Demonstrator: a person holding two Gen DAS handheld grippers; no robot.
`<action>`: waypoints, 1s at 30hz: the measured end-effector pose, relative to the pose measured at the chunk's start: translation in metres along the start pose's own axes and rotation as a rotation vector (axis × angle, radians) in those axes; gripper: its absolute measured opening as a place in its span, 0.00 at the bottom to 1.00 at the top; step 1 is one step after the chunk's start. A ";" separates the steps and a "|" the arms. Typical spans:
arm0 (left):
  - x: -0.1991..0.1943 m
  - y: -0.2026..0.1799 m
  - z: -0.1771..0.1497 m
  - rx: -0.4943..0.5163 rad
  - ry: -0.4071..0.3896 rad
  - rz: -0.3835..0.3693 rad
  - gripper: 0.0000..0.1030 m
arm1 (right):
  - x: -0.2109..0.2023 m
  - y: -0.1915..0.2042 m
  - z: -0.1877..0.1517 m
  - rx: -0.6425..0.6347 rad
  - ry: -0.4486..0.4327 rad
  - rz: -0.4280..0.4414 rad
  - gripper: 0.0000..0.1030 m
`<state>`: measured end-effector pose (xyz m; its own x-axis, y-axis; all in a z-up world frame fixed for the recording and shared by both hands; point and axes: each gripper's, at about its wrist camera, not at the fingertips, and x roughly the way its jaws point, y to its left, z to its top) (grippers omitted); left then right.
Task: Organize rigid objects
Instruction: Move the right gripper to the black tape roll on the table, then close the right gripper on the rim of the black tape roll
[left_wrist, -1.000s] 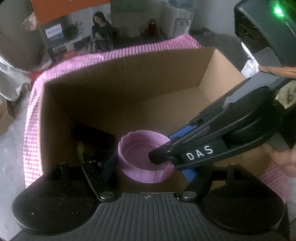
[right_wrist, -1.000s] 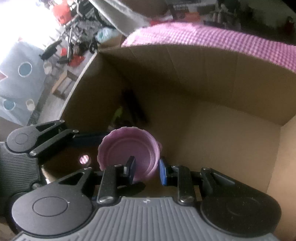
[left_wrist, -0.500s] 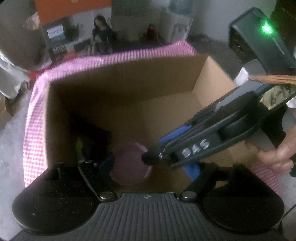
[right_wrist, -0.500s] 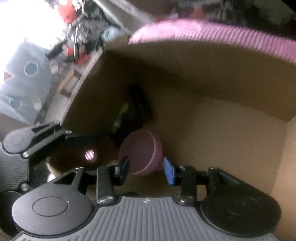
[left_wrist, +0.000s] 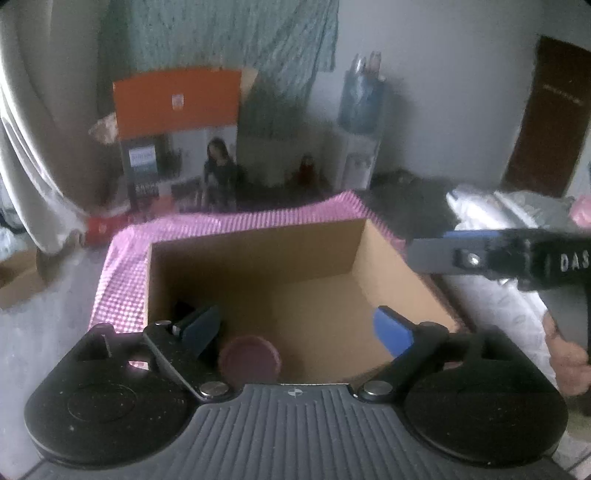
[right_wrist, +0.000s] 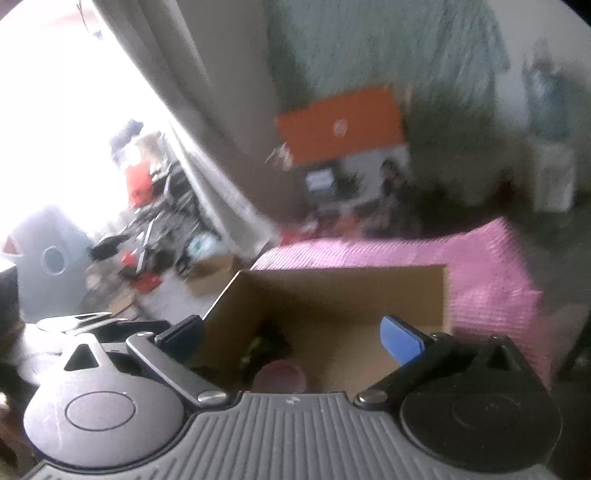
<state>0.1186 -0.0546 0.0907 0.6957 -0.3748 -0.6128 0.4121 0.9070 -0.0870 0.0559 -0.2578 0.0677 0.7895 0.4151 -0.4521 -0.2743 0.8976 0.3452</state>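
One round purple lid, rim-down.

both wrist views overlook one box.

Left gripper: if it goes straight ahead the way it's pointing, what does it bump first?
Probably the far inside wall of the cardboard box. The left gripper is open and aims over the purple lid lying below. Depth is unclear.

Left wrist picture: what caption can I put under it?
Open left gripper above a cardboard box holding a purple lid.
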 end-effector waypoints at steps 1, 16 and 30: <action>-0.005 -0.002 -0.004 0.005 -0.011 0.001 0.92 | -0.011 0.004 -0.009 -0.012 -0.021 -0.033 1.00; -0.002 -0.002 -0.132 -0.001 0.164 0.040 0.92 | -0.043 0.078 -0.133 -0.284 -0.025 -0.382 1.00; 0.020 -0.020 -0.163 0.125 0.198 0.067 0.71 | 0.027 0.067 -0.165 -0.029 0.184 -0.061 1.00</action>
<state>0.0283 -0.0490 -0.0484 0.6001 -0.2581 -0.7571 0.4471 0.8931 0.0500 -0.0317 -0.1613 -0.0572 0.6919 0.3773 -0.6156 -0.2464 0.9248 0.2899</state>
